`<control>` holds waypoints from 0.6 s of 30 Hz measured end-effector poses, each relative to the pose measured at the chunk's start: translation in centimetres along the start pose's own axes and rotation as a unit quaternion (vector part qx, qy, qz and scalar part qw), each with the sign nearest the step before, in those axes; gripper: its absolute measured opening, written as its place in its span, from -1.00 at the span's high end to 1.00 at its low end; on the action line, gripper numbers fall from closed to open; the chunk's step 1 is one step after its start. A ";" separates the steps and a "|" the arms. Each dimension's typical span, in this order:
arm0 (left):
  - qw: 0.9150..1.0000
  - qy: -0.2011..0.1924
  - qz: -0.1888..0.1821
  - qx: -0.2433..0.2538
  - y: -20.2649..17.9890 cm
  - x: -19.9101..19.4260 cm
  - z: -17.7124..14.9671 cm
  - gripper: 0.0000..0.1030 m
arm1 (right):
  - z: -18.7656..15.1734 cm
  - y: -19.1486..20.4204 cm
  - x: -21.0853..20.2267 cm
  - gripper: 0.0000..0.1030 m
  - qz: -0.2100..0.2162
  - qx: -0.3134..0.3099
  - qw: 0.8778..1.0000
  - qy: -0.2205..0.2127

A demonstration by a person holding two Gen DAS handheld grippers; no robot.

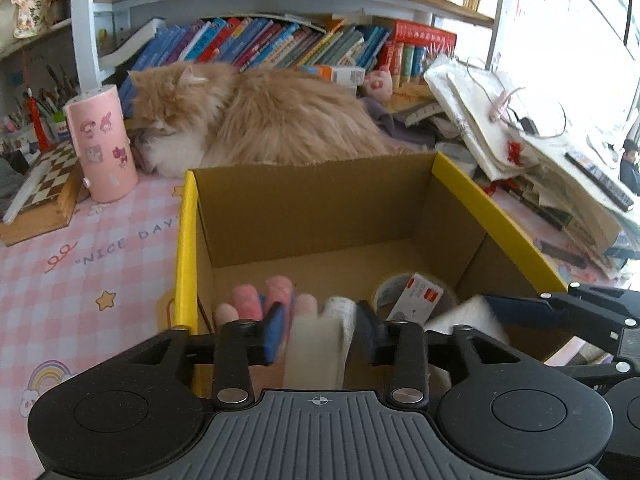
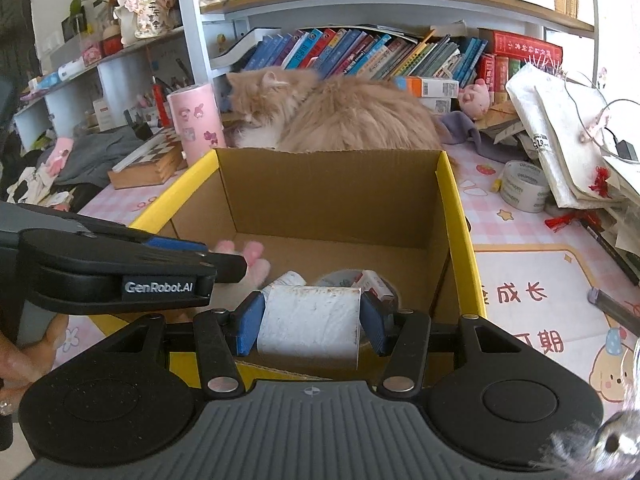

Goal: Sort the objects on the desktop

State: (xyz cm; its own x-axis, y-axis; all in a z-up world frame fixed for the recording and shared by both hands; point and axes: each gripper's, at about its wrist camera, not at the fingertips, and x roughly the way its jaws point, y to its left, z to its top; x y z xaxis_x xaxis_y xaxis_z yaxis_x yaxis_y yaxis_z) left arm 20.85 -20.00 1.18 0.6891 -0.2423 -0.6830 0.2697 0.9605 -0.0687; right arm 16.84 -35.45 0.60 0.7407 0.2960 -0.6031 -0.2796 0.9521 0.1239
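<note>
Cardboard box (image 2: pixel 332 200) with yellow flaps stands open on the pink checked desk mat (image 1: pixel 80 264), and it is the collecting bin for this sorting job. Inside it I note a pink plush piece (image 2: pixel 256 258) at the left of the floor and a tape roll (image 1: pixel 416 296) with a small card at the right. My right gripper (image 2: pixel 310 320) is clamped on a white, scuffed roll (image 2: pixel 308 322), held over the near edge of the box and not yet let go. My left gripper (image 1: pixel 318 334) hangs over the same box with its jaws apart; a blurred whitish item (image 1: pixel 316 352) sits between them, and I cannot tell whether the pads still touch it. Outstanding, by my judgement: a second tape roll (image 2: pixel 524 190) lies on the mat right of the box, and paper clutter beyond it. A cat (image 2: pixel 340 114) lies behind the box, against the books.
</note>
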 end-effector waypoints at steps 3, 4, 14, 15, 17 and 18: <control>1.000 -0.020 0.007 -0.006 0.0 -0.9 0.2 -0.27 | 0.1 0.1 -0.4 0.03 0.000 -0.002 1.000 -0.009; 1.000 -0.025 0.009 -0.008 0.1 -1.2 0.2 -0.30 | 0.1 0.1 -0.5 0.00 0.000 -0.002 1.000 -0.011; 0.997 -0.071 0.023 -0.024 1.0 -5.0 0.0 -0.57 | 0.3 1.5 -2.4 -0.06 -0.002 -0.005 1.000 -0.031; 0.997 -0.074 0.028 -0.024 1.1 -5.4 0.0 -0.60 | 0.3 1.7 -2.6 -0.06 -0.002 -0.006 0.999 -0.032; 0.996 -0.079 0.038 -0.025 1.4 -6.2 -0.1 -0.64 | 0.3 2.3 -3.1 -0.09 -0.001 -0.009 0.999 -0.037; 0.995 -0.081 0.043 -0.027 1.7 -6.6 -0.2 -0.67 | 0.3 2.6 -3.4 -0.09 -0.001 -0.011 0.999 -0.040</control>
State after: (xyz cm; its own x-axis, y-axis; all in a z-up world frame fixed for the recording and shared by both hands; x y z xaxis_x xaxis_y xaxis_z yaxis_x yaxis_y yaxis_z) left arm 16.63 -16.78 5.39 0.8089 -0.1739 -0.5616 0.1722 0.9834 -0.0565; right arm 13.82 -33.94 3.20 0.7871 0.2998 -0.5391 -0.2901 0.9512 0.1054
